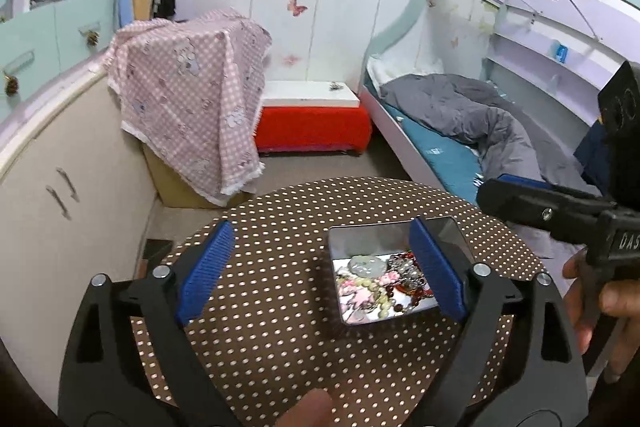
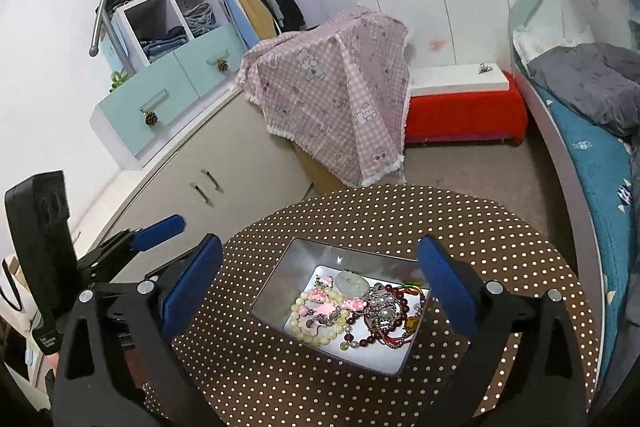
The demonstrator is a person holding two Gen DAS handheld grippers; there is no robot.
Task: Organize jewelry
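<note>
A shiny metal tin [image 2: 280, 291] sits on a round table with a brown polka-dot cloth [image 2: 500, 247]. It holds a heap of jewelry [image 2: 352, 311]: a pale bead bracelet, pink charms, a pale green pendant [image 2: 352, 283], dark red beads and silver pieces. My right gripper [image 2: 320, 287] is open and empty, hovering above the tin. My left gripper [image 1: 320, 267] is open and empty over the table left of the tin [image 1: 452, 231]; its right finger [image 1: 436, 267] hides part of the jewelry [image 1: 376, 283]. The right gripper [image 1: 536, 203] shows at the right edge of the left wrist view.
A cream cabinet [image 2: 224, 163] stands left of the table. A box under a pink checked cloth [image 2: 340, 99] and a red stool [image 2: 464, 119] with a white top stand behind. A bed [image 1: 452, 135] with a grey blanket runs along the right.
</note>
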